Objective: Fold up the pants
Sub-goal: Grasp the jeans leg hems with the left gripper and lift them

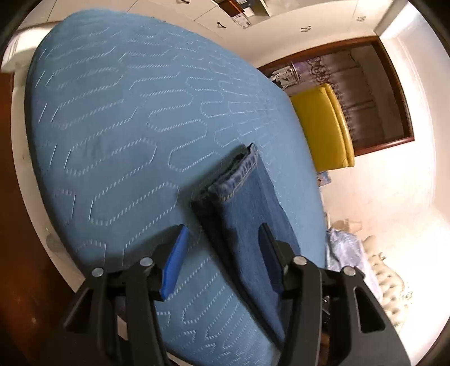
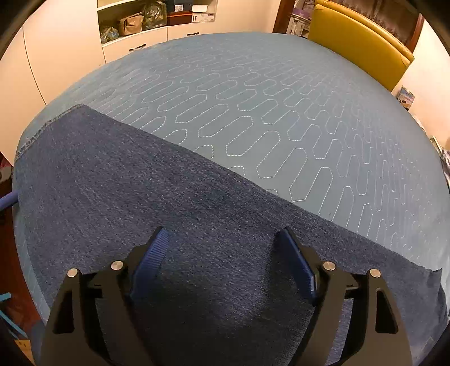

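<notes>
**Denim laid long on the quilt, both tongs spread**

Denim, thick and dark blue: the pants (image 2: pixel 174 197) lie flat along the near edge of a blue quilt (image 2: pixel 253 98) covering the bed, legs stacked one on the other. In the left view the hem end (image 1: pixel 239 174) shows double-stitched cuffs, one slightly offset from the other.

The left gripper (image 1: pixel 222 253) hovers over the leg near the hem with its jaws wide apart, holding nothing. The right gripper (image 2: pixel 222 253) hangs over the broad middle of the cloth, likewise spread and empty.

By the look of it, this fabric is fairly heavy and limp yet holds a crease; it will sag between two grips rather than slide. The stitched hem is probably the firmest place to pinch, both layers together, with the other tong taking the long edge so the fold carries over evenly.

Boxes on the shelf (image 2: pixel 180 11) carry labels, too small to read. A yellow chair (image 2: pixel 360 42) stands beyond the bed.
</notes>
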A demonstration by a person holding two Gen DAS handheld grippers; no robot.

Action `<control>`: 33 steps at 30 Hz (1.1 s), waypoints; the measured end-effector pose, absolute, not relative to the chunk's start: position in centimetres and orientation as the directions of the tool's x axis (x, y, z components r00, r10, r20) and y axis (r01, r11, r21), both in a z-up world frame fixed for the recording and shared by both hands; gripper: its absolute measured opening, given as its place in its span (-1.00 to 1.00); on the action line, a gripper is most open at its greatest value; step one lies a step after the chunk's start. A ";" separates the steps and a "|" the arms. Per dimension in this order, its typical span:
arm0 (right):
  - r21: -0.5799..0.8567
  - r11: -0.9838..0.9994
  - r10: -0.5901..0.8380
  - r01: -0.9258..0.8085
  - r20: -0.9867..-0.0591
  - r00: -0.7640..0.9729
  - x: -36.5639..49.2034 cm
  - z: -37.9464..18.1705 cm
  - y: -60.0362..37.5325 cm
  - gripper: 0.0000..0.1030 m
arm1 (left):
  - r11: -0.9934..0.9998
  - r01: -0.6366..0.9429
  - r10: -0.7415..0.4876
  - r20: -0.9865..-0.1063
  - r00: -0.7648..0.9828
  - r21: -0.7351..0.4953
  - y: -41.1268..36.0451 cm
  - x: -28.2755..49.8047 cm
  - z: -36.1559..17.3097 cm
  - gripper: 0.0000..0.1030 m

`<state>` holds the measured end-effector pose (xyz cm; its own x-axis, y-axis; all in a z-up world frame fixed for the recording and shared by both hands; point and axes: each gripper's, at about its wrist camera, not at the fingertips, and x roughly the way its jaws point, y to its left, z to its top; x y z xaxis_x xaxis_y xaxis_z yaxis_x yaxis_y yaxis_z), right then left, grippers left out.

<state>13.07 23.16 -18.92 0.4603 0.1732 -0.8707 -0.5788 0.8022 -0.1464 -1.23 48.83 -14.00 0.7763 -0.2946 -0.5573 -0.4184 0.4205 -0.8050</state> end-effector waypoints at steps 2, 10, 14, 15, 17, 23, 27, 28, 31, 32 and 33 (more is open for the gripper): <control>-0.147 0.807 0.171 -0.572 -0.869 0.464 13.0 -18.9 23.1 0.52 | 0.405 -0.421 -0.293 -0.551 0.781 -0.812 49.0 0.1 -14.2 0.00; -0.135 0.813 0.180 -0.566 -0.867 0.465 13.1 -19.0 22.9 0.54 | 0.339 -0.437 -0.269 -0.531 0.803 -0.833 50.2 0.9 -14.4 0.00; -0.128 0.813 0.187 -0.568 -0.867 0.462 13.4 -19.1 23.0 0.55 | 0.246 -0.406 -0.283 -0.465 0.839 -0.880 50.7 -0.3 -15.4 -0.08; -0.125 0.813 0.190 -0.569 -0.866 0.462 13.4 -19.1 22.8 0.55 | 0.228 -0.400 -0.285 -0.454 0.844 -0.888 50.8 -0.5 -15.6 -0.09; -0.124 0.812 0.192 -0.570 -0.865 0.463 13.4 -19.2 22.8 0.56 | 0.210 -0.411 -0.289 -0.458 0.841 -0.887 50.7 -0.9 -16.0 -0.14; -0.122 0.813 0.194 -0.570 -0.866 0.461 13.6 -19.2 22.8 0.58 | 0.199 -0.443 -0.322 -0.485 0.813 -0.874 48.6 -1.0 -15.9 -0.13; -0.123 0.813 0.195 -0.570 -0.864 0.465 13.6 -19.2 22.7 0.58 | 0.231 -0.456 -0.303 -0.509 0.806 -0.860 48.2 0.4 -15.6 -0.13; -0.123 0.812 0.195 -0.570 -0.864 0.464 13.6 -19.3 22.7 0.58 | 0.236 -0.458 -0.283 -0.512 0.811 -0.857 48.7 0.7 -15.4 -0.13; -0.120 0.811 0.197 -0.572 -0.866 0.460 13.7 -19.3 22.7 0.58 | 0.204 -0.442 -0.300 -0.485 0.821 -0.874 49.7 1.6 -15.8 -0.18; -0.118 0.812 0.197 -0.572 -0.867 0.459 13.7 -19.3 22.7 0.58 | 0.205 -0.441 -0.299 -0.485 0.822 -0.874 49.9 1.8 -15.8 -0.28; -0.117 0.812 0.197 -0.571 -0.867 0.458 13.7 -19.2 22.6 0.58 | 0.211 -0.444 -0.296 -0.490 0.820 -0.871 50.0 1.9 -15.8 -0.35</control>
